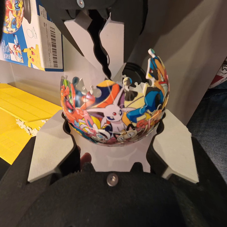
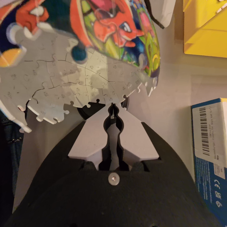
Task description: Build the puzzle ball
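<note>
Still half-built, colourful puzzle ball (image 1: 114,115), jagged-rimmed

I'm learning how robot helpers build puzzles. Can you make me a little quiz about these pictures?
1. True or false: the puzzle ball is finished.
2. Which gripper holds the ball by its sides? A) left gripper B) right gripper
3. Fill in: the box stands on the table next to a ____ tray.

Key:
1. False. Its top is open with a jagged rim, and the right wrist view shows the grey inside.
2. A. The left gripper's fingers press on both sides of the ball, while the right gripper's jaws are nearly together at the far rim.
3. Yellow.
</note>
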A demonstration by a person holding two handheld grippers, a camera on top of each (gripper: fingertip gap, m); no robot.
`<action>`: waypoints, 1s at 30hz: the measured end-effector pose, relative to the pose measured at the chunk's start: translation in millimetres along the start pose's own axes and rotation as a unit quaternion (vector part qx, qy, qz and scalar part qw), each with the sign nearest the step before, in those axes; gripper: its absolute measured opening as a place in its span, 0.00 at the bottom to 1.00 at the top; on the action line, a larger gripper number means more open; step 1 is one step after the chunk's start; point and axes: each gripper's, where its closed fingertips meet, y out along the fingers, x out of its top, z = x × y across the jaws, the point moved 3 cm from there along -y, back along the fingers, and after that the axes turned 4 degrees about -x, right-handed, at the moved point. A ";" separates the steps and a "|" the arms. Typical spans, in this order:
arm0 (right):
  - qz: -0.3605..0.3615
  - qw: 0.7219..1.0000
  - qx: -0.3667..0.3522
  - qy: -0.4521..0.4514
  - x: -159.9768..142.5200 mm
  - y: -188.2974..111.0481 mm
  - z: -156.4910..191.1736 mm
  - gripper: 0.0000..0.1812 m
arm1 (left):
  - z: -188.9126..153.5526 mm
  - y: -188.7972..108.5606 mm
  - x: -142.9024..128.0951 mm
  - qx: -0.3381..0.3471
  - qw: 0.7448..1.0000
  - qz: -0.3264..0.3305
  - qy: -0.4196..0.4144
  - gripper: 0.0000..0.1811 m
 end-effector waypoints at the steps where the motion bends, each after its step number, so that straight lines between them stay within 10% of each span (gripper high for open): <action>1: 0.002 1.000 0.005 -0.006 -0.3 0.3 1.4 0.00 | -0.1 0.0 0.0 0.000 1.000 0.000 0.000 0.76; 30: -0.014 0.983 0.101 0.152 -2.2 5.7 -2.1 0.00 | 3.2 -2.9 0.6 -0.026 0.992 -0.107 -0.060 0.76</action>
